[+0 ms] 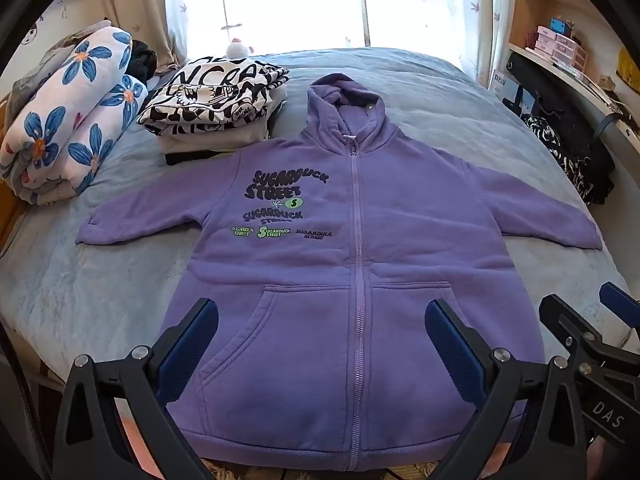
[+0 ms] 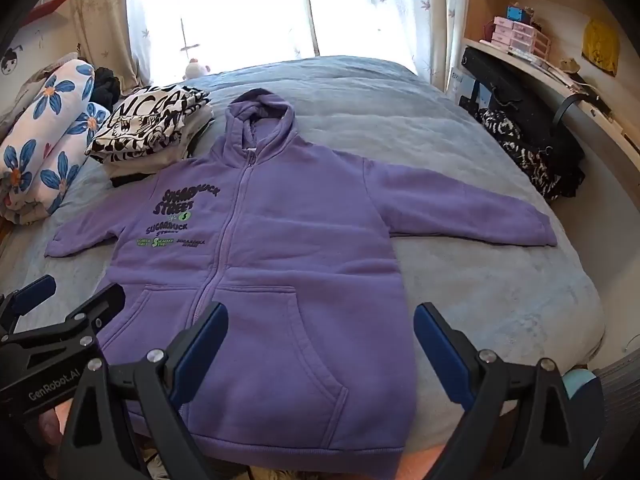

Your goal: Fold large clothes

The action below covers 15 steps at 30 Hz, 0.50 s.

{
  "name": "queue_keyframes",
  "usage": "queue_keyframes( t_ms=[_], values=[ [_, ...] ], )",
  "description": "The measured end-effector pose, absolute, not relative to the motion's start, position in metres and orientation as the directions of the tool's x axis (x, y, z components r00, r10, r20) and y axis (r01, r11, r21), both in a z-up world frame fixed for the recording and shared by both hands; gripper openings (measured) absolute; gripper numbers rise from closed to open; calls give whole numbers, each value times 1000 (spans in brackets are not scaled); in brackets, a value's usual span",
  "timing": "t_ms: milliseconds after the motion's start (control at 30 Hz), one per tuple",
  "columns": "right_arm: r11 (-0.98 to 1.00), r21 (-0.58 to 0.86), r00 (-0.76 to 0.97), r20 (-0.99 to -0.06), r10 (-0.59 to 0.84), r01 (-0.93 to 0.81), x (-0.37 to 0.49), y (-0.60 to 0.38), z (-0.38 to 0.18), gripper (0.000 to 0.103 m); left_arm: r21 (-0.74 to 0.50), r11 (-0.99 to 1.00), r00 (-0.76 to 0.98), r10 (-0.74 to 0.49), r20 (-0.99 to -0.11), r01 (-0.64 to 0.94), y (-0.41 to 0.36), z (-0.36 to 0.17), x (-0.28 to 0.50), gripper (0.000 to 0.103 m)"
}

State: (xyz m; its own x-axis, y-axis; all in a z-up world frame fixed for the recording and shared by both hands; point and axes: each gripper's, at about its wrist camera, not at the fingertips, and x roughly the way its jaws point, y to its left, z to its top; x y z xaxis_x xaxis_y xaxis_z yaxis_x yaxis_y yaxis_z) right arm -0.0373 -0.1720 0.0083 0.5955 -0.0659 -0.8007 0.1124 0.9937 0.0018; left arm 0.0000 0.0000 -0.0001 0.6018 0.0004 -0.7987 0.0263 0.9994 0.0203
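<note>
A purple zip hoodie (image 1: 360,264) lies flat and face up on the grey-blue bed (image 1: 460,92), zipped, sleeves spread to both sides, hood toward the window. It also shows in the right wrist view (image 2: 280,264). My left gripper (image 1: 322,320) is open and empty, hovering above the hoodie's lower front near the hem. My right gripper (image 2: 320,324) is open and empty, above the hoodie's lower right pocket area. The right gripper shows at the right edge of the left wrist view (image 1: 580,304); the left one shows at the left edge of the right wrist view (image 2: 72,292).
A stack of folded clothes with a black-and-white printed top (image 1: 216,100) sits at the hoodie's upper left. A rolled flowered blanket (image 1: 68,116) lies at the bed's left edge. Dark clothes (image 1: 568,152) and a desk with shelves (image 1: 560,52) stand on the right. Curtains (image 1: 420,4) hang behind the bed.
</note>
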Motion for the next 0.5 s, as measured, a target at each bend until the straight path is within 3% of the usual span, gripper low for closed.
queue_keyframes(
  t_ms=[500],
  values=[
    [995,-13,576,-815,-65,95,-33,-164,4,95,6,999,565,-16,-825,38,1,-10,2,102]
  ],
)
